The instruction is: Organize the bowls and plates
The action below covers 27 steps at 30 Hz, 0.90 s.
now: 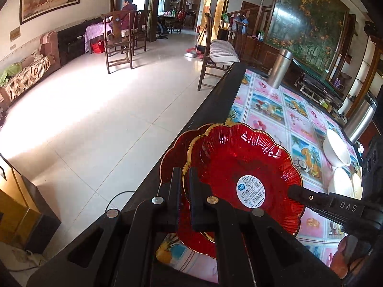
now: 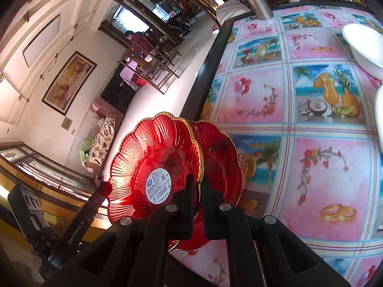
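A red flower-shaped glass plate (image 1: 239,157) with a gold rim and a round white label is held tilted over a second red plate (image 1: 172,153) lying on the table. My left gripper (image 1: 184,174) is shut on the near rim of the upper plate. My right gripper (image 2: 197,181) is shut on the opposite rim of the same plate (image 2: 153,150); the lower plate (image 2: 222,162) shows behind it. The right gripper's finger (image 1: 308,197) enters the left wrist view from the right. White bowls (image 1: 336,150) stand on the table's right side and show in the right wrist view (image 2: 366,45).
The table carries a pink and blue picture cloth (image 2: 287,95) with a dark edge (image 1: 210,100) on the left. A steel flask (image 1: 280,68) stands at the far end, another steel container (image 1: 361,117) at the right. Wooden chairs and tiled floor (image 1: 95,110) lie beyond the edge.
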Each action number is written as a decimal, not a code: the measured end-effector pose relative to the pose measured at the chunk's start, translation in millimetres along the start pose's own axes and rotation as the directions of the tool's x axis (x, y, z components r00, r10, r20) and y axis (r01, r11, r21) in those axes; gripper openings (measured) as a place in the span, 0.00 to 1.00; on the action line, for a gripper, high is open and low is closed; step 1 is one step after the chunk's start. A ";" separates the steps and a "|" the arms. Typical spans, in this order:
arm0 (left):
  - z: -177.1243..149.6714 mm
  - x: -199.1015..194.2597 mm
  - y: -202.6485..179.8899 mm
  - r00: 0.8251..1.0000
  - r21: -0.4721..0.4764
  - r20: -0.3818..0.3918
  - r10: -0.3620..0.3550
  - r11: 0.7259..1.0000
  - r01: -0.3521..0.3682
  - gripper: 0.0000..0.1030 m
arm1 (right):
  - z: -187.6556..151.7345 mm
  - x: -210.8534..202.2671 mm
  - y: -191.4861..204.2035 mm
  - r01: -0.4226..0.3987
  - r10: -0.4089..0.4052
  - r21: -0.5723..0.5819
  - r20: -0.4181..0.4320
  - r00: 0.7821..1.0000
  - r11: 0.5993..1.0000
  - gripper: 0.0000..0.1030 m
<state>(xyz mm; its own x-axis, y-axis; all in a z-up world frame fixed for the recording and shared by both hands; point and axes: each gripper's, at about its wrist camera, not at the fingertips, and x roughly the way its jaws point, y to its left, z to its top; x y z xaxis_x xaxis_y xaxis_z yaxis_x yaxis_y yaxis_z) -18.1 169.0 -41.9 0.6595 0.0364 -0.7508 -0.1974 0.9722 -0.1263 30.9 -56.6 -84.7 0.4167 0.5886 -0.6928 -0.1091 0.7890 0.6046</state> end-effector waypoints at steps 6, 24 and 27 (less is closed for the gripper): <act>-9.1 22.7 6.5 0.998 -0.003 -0.058 0.015 1.000 -0.015 0.04 | -6.4 25.8 -6.1 0.050 -0.050 0.007 -0.046 0.998 0.999 0.05; -5.4 0.8 17.4 0.995 0.038 0.019 0.095 0.995 -0.095 0.04 | -19.3 29.4 4.0 0.115 -0.114 -0.107 0.019 0.993 0.988 0.20; -0.3 -7.2 17.2 0.996 0.035 0.036 0.080 0.996 -0.081 0.04 | -14.9 13.4 4.7 0.115 -0.108 -0.124 0.058 0.992 0.986 0.25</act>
<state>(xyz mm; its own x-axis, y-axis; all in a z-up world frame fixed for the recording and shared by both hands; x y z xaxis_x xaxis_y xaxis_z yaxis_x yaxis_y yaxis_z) -26.5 185.4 -38.8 0.6675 0.1222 -0.7345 -0.2246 0.9735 -0.0421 22.5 -42.4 -97.0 0.4781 0.4883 -0.7301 -0.1720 0.8672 0.4674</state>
